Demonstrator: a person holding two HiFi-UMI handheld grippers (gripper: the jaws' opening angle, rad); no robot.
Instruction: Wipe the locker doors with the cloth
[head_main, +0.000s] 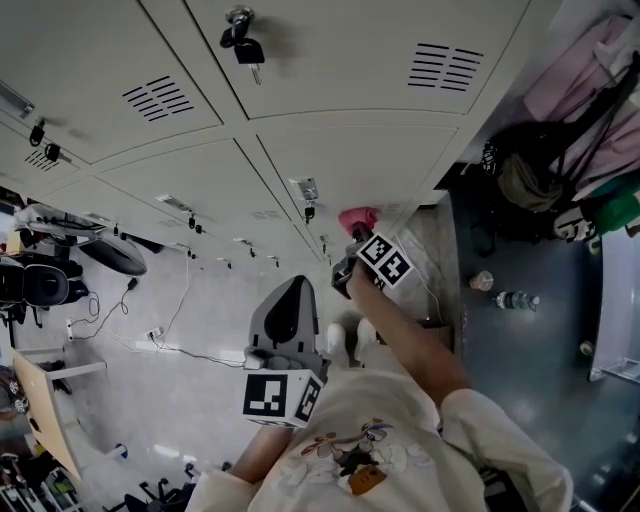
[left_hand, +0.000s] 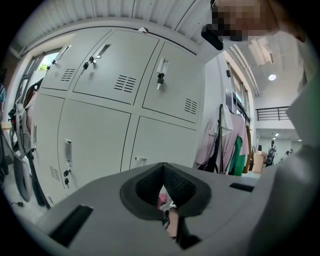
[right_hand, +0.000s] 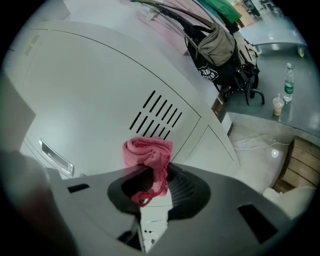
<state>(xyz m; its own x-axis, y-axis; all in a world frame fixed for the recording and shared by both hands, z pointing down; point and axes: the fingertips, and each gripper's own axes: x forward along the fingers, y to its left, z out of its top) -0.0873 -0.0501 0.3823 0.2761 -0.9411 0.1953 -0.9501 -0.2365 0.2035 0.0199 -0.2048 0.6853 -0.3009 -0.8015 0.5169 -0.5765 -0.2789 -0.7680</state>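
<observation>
Near the centre of the head view, the right gripper (head_main: 353, 238) reaches out to the pale grey locker doors (head_main: 340, 150) with a pink cloth (head_main: 358, 218) pinched at its tip. Seen from the right gripper view, the cloth (right_hand: 148, 151) is a knitted, ribbed thing, rolled into a soft wad above the jaws, with a thin tail hanging down between them – the right gripper (right_hand: 150, 172) is clamped on that tail. The wad sits just below a row of slanted vent slots (right_hand: 157, 117) on the door, at the middle of that frame; it lies close against the metal, though actual contact cannot be made out. A recessed handle (right_hand: 56, 157) shows at the left of the same door. Lower in the head view, the left gripper (head_main: 286, 318) is held back from the lockers, near the person's body, its marker cube (head_main: 281, 396) toward the bottom of the frame. In the left gripper view its jaws meet at the tip with nothing between them – the left gripper (left_hand: 162, 168) is closed and empty. A bunch of keys (head_main: 243, 45) hangs from a lock at the top of the head view, and a dark bag (head_main: 530, 180) sits at the upper right, with a water bottle (head_main: 515, 300) on the floor below it.
</observation>
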